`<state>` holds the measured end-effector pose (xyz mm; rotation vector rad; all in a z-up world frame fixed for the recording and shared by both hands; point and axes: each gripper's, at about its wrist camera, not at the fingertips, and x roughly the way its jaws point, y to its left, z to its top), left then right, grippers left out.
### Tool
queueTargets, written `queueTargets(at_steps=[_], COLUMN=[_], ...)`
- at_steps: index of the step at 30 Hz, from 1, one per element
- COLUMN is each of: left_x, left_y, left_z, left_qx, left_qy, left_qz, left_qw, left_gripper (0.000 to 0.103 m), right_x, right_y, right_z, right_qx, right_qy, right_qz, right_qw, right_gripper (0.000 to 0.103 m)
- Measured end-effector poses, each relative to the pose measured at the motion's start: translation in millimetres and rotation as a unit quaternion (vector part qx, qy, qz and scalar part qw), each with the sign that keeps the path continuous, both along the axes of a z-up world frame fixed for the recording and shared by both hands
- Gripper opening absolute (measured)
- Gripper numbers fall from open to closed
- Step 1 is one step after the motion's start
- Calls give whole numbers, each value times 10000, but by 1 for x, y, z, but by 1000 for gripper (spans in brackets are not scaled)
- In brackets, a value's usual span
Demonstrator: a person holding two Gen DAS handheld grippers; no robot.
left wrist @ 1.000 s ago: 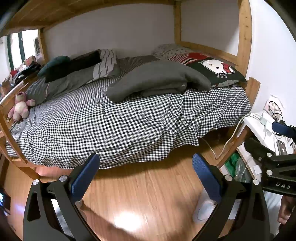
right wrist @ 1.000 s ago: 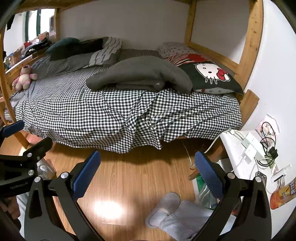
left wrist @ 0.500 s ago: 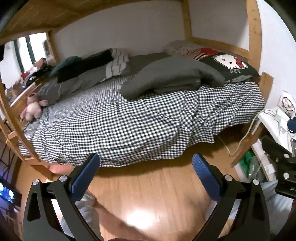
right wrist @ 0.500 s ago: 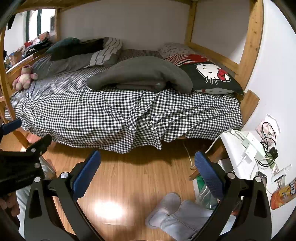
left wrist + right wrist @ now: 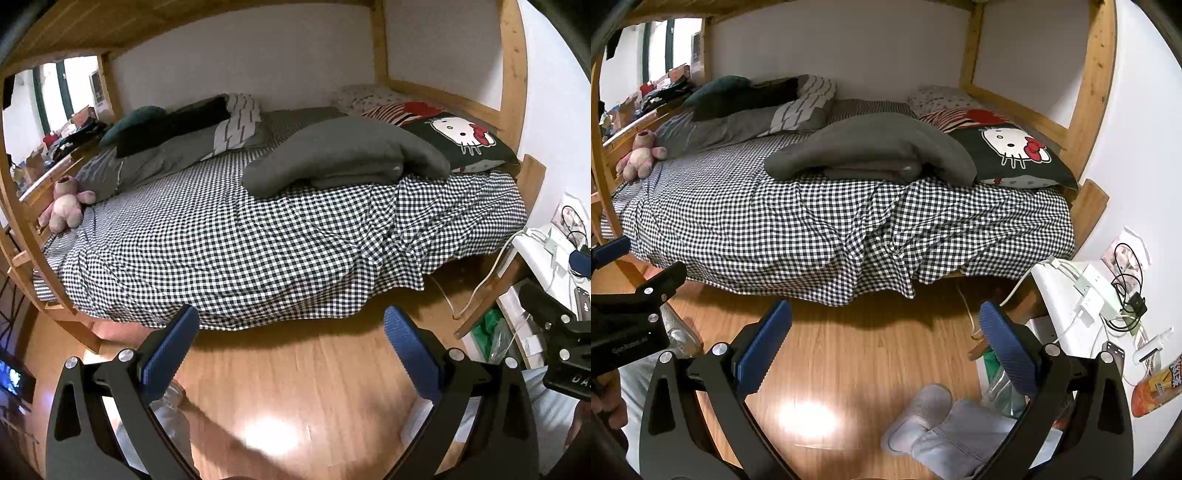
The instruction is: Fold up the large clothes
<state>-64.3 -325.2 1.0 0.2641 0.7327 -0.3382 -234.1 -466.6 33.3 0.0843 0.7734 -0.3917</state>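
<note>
Here the left gripper (image 5: pixel 290 345) and right gripper (image 5: pixel 884 343) both hang over the wooden floor (image 5: pixel 857 343), jaws spread wide with nothing between the blue pads (image 5: pixel 762 349). The grey garment (image 5: pixel 871 151) lies folded on the checkered bed (image 5: pixel 798 229) at about twelve o'clock from both, beside the cat-print pillow (image 5: pixel 1012 155).

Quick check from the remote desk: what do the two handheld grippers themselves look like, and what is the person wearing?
The left gripper and right gripper look alike: black angular finger arms with silver bolt heads and textured blue pads. Seen from the other camera, each black body carries small white lettering, too blurred to read. No cables show on them. The person wears light grey trousers and pale slippers.
</note>
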Motion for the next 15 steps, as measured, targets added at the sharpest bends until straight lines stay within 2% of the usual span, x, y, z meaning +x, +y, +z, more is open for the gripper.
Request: queueTargets(at_steps=[15], left_x=[-5], left_y=[-2], left_z=[3], left_qx=[23], left_qy=[-57], left_qz=[-150], left_qw=[9999], left_gripper=[99], right_x=[-4], right_y=[0], right_z=[2], right_qx=[-1], right_qy=[-70], right_qz=[-72], right_qw=[9999], right_gripper=[100])
